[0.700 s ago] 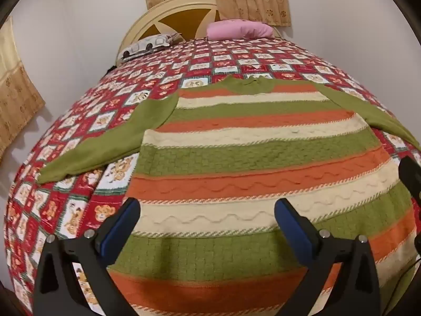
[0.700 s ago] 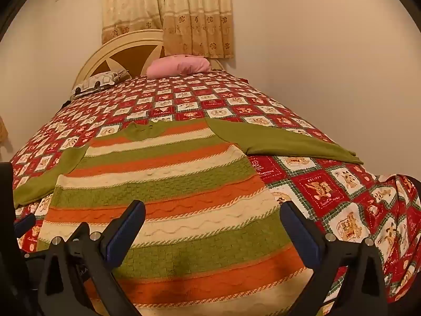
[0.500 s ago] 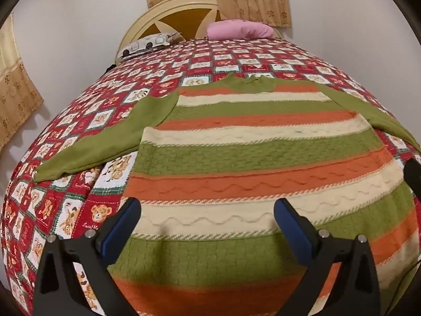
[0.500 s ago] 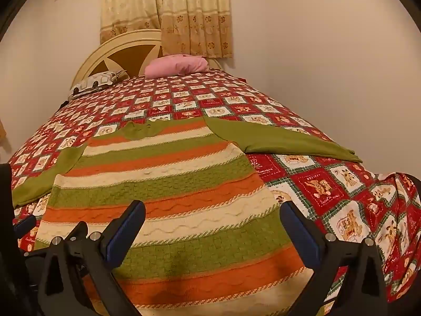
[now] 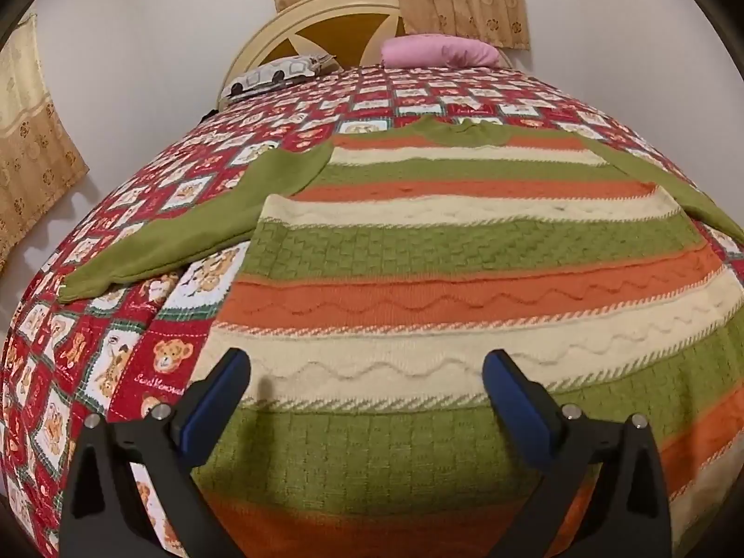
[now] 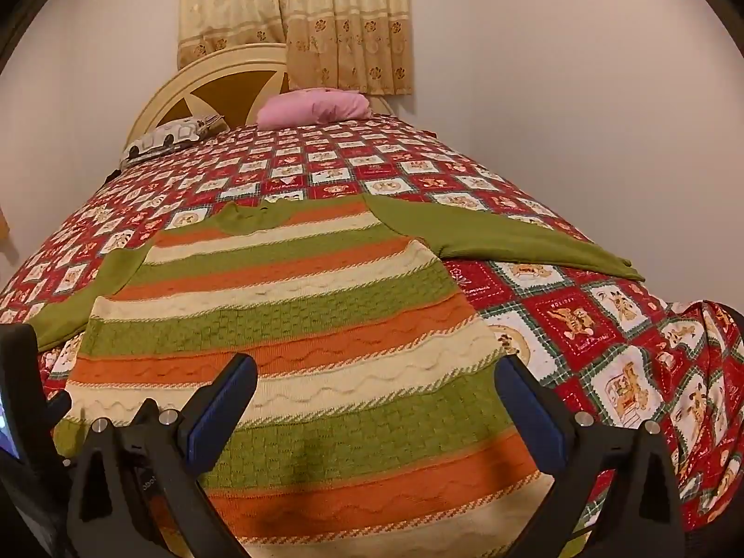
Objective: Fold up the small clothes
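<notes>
A knitted sweater (image 5: 465, 251) with green, orange and cream stripes lies flat on the bed, collar away from me, green sleeves spread to both sides. It also shows in the right wrist view (image 6: 297, 321). My left gripper (image 5: 367, 381) is open and empty above the lower left part of the sweater. My right gripper (image 6: 376, 388) is open and empty above the lower right part, near the sweater's right edge. The left sleeve (image 5: 195, 228) and the right sleeve (image 6: 502, 237) lie stretched out on the bedspread.
The bed has a red patchwork bedspread (image 5: 116, 362) with bear pictures. A pink pillow (image 6: 316, 107) and a car-print pillow (image 6: 172, 137) lie by the cream headboard (image 5: 325, 18). A white wall (image 6: 581, 116) runs along the bed's right side. The left gripper's body (image 6: 18, 418) shows at the left edge.
Both grippers have moved slightly forward and lower over the sweater's hem end. The sweater has not moved.
</notes>
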{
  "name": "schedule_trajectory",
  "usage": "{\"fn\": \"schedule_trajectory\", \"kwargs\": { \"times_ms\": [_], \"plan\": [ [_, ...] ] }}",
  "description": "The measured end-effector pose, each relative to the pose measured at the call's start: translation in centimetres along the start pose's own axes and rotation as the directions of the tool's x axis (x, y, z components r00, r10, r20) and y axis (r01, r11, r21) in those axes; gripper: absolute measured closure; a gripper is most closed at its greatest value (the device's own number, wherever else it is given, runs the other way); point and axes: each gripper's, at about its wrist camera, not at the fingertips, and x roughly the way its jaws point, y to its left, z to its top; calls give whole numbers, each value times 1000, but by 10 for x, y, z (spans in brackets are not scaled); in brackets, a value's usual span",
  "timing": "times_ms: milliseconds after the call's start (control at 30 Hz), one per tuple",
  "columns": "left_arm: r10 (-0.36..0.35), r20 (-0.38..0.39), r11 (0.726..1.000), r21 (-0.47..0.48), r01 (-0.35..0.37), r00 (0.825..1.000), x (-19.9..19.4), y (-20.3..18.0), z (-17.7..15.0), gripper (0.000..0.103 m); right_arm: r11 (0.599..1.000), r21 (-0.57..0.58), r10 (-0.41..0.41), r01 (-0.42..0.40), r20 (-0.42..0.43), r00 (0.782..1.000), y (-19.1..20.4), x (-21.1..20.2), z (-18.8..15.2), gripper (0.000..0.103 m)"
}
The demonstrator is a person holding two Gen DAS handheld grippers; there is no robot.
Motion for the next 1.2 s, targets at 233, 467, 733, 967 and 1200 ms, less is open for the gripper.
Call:
{"fn": "schedule_trajectory", "kwargs": {
  "times_ms": [233, 467, 733, 967, 1200],
  "plan": [
    [-2, 3, 1000, -2, 2, 1000, 1, -1, -1, 0, 1000, -6, -3, 3, -1, 1000, 2, 1, -2, 1],
    [-1, 4, 1000, 2, 1, 1000, 0, -2, 0, 0, 1000, -3, -2, 2, -1, 1000, 4, 2, -4, 1],
    [-1, 6, 1000, 0, 1, 1000, 0, -2, 1, 0, 1000, -1, -3, 3, -1, 1000, 2, 2, -4, 1],
    [5, 15, 1000, 9, -5, 1000, -4, -3, 1, 0, 1000, 8, 0, 0, 9, 1000, 1, -3, -5, 1],
    [-30, 15, 1000, 1, 30, 999, -13, -1, 1, 0, 1000, 15, -5, 5, 14, 1000, -2, -7, -3, 1]
  ]
}}
